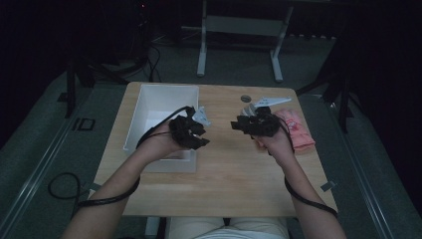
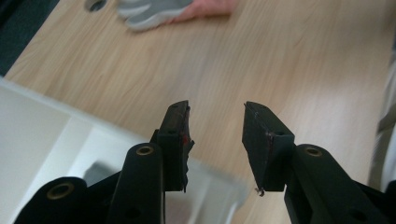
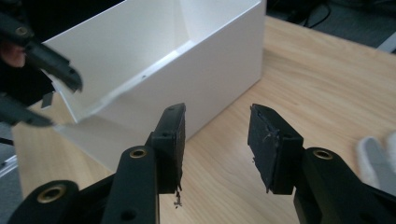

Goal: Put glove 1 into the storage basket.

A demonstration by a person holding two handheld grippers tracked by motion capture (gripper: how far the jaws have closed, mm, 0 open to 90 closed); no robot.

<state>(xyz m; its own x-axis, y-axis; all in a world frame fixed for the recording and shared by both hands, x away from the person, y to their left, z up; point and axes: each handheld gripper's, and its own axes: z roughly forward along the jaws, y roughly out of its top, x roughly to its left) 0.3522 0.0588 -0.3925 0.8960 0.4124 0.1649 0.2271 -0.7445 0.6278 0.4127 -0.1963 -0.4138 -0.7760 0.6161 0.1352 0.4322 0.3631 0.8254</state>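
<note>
Gloves [image 1: 294,128] lie by the desk's [image 1: 234,169] right edge, just beside my right gripper [image 1: 239,124]; its jaws stand apart, empty. My left gripper [image 1: 201,135], also parted and empty, hangs at the white box's [image 1: 149,94] right wall, perhaps after dropping something in.

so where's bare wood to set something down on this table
The widest free patch is the near half of the light wooden table, from the white open box across to the right edge. A smaller bare strip lies between the box and the pink and grey gloves. The far right corner is crowded: gloves, a small round hole and both tongs hovering above mid-table.
</note>
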